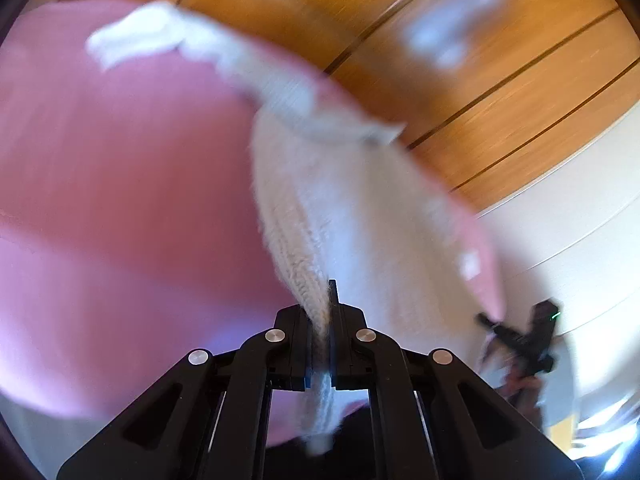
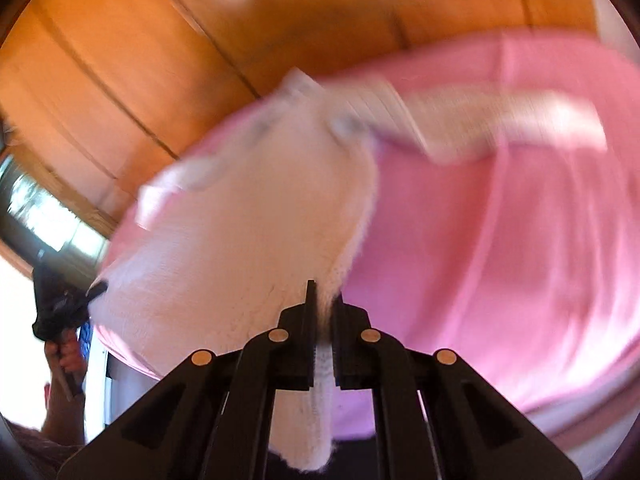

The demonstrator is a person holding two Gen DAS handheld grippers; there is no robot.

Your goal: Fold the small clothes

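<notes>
Nearest to us in each wrist view is a black linkage with its jaws pressed together on a fuzzy white knit edge: our left gripper (image 1: 325,320) pinches one end of it, and our right gripper (image 2: 324,320) pinches the other. Widening out to the biggest thing first, the pink cloth (image 1: 120,208) fills most of both views, a broad sheet lifted up so that the wooden ceiling (image 1: 460,60) shows behind it. Against that pink lies the white knit garment (image 1: 352,216), smaller, and smaller again is a ribbed white cuff or sleeve (image 2: 460,120) that trails off toward the far side. We cannot tell whether pink and white are one garment or two pieces; motion blur smears the seams. What matters for the coming move, as we judge it, is the line between our two tools. The left view shows the right gripper off to its right with white fabric running toward it, and the right view shows the left gripper off to its left likewise. So the held edge runs side to side between us, and the rest of the piece lies forward of both tools. Neither hand looks nearer to the bulk than the other. We read this as a spread-and-hold step, with the fold itself not yet made.
</notes>
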